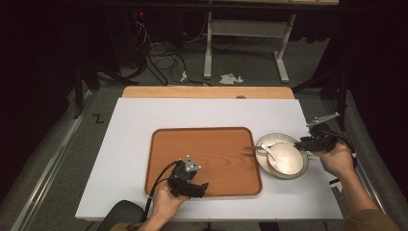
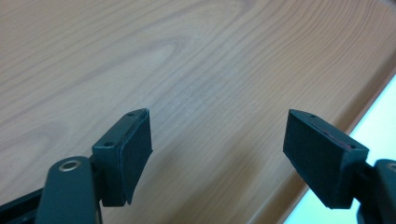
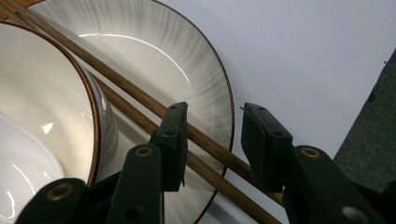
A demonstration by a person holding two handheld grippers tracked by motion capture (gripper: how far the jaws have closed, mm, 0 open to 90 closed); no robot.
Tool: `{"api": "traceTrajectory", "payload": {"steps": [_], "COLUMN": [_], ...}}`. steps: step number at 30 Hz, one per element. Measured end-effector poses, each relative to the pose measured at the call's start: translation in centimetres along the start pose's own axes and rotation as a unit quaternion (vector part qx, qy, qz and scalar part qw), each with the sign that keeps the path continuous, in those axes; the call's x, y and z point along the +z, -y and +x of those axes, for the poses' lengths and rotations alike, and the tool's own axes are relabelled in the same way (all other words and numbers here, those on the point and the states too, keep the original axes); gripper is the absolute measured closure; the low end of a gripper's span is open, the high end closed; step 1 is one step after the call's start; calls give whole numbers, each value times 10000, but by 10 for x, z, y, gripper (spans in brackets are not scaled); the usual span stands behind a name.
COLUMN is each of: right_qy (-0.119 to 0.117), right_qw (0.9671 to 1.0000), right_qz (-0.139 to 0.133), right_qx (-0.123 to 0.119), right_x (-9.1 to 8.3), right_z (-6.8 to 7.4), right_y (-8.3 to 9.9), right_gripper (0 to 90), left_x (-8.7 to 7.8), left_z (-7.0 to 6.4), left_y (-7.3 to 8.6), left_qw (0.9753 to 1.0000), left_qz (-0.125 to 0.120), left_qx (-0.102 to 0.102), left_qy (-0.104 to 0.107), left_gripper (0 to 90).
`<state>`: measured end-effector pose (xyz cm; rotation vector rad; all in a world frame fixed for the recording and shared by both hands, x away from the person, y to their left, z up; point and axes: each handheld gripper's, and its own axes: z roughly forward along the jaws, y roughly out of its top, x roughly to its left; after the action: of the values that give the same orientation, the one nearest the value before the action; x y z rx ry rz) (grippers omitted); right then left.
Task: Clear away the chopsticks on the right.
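Observation:
A wooden tray [image 1: 207, 144] lies mid-table, bare. My left gripper [image 1: 201, 187] hovers open over its near edge; between its jaws I see only wood grain [image 2: 187, 56]. Right of the tray sits a grey-rimmed plate [image 1: 272, 138] holding a white bowl [image 1: 288, 159] and a white spoon [image 1: 267, 150]. Two wooden chopsticks [image 1: 252, 147] lie across the plate and poke out over the tray's edge. My right gripper [image 1: 304, 143] is at the plate's right rim [image 3: 187, 60], open. Its jaws straddle the chopsticks [image 3: 126, 88] without clamping them, beside the bowl [image 3: 42, 93].
The white table top [image 1: 192, 110] has free room behind and left of the tray. A wooden board edge [image 1: 207, 92] runs along the far side. A dark rounded object [image 1: 120, 211] sits at the near edge by the left forearm. Grey floor drops off at the right [image 3: 373, 140].

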<state>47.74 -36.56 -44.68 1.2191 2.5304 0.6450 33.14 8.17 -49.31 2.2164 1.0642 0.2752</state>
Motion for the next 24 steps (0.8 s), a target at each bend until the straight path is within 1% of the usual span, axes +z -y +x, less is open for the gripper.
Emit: {"api": "traceTrajectory", "payload": {"steps": [1, 2, 4, 6, 8, 9, 10, 11, 13, 16, 20, 21, 23, 24], "right_qy": [-15, -21, -17, -26, -32, -49, -49, -68, -41, -94, -10, -15, -9, -34], "right_qw": [9999, 10000, 9999, 9999, 9999, 10000, 10000, 9999, 9999, 9999, 9999, 10000, 9999, 9999], "right_qz": [-20, -17, -58, -46, -35, 35, 35, 124, 150, 132, 78, 77, -4, -8], "right_qx": [97, 74, 104, 133, 109, 45, 45, 21, -14, 17, 67, 42, 109, 104], "right_x": [0, 0, 1, 1, 1, 1, 1, 0, 0, 1, 2, 2, 4, 4], "right_z": [0, -1, 0, 0, 0, 0, 0, -1, -2, -3, -2, -2, -2, -2], "right_y": [0, 0, -1, -2, -3, -3, -3, -3, -3, -3, -3, -3, -3, -3], "right_gripper": [618, 624, 657, 664, 666, 646, 646, 637, 636, 636, 638, 644, 664, 677], "left_x": [0, 0, -1, -2, -1, -1, -1, -1, -1, -1, 1, 1, 0, 0], "left_z": [0, 0, 1, 1, 1, 1, 1, 1, 1, 0, 0, 0, 0, 0], "left_y": [0, 0, 0, 0, 0, 0, 0, 0, 0, 0, 0, 0, 1, 1], "left_qw": [10000, 10000, 10000, 10000, 10000, 10000, 10000, 10000, 10000, 10000, 10000, 10000, 10000, 10000], "left_qz": [-1, -5, -21, -25, -4, -6, -6, -10, -12, -15, 6, 12, 3, 3], "left_qx": [5, -2, -9, -15, -7, -6, -6, -2, 2, 0, 4, 11, 8, 8], "left_qy": [3, 8, -13, -12, 1, 6, 6, 5, -1, 1, 8, 5, -9, -9], "left_gripper": [239, 239, 239, 239, 239, 239, 239, 239, 239, 239, 238, 239, 239, 239]}}
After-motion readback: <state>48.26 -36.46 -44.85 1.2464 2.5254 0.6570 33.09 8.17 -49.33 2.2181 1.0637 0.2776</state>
